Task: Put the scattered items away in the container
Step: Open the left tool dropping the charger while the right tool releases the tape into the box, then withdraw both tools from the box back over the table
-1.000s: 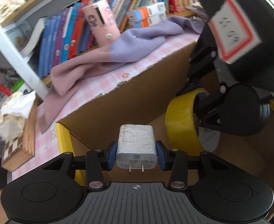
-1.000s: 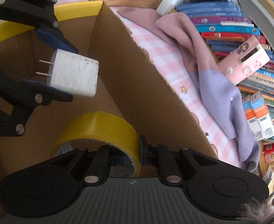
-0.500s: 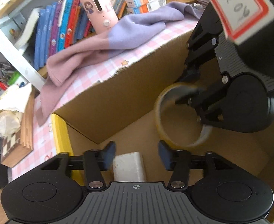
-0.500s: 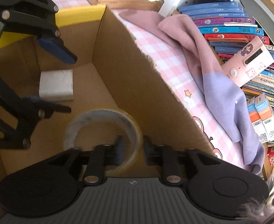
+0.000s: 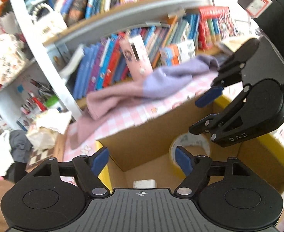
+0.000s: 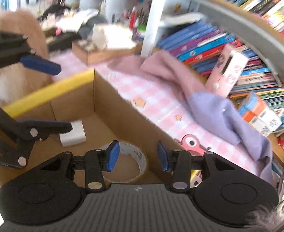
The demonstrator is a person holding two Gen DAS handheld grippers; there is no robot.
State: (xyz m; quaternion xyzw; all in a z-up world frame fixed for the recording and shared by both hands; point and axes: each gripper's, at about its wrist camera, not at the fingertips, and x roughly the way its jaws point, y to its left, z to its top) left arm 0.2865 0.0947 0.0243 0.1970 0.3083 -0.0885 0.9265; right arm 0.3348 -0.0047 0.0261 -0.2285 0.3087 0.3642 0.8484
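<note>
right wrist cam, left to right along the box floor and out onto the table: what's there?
Left gripper → charger → tape roll → box wall → pink checked cloth → purple towel → orange boxes.

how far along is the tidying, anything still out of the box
Done: the white charger and the tape roll both lie on the floor of the cardboard box. In hand: nothing; the left gripper and right gripper are open and empty. Possibly left: the pink-and-lilac cloth and pink case outside it.
</note>
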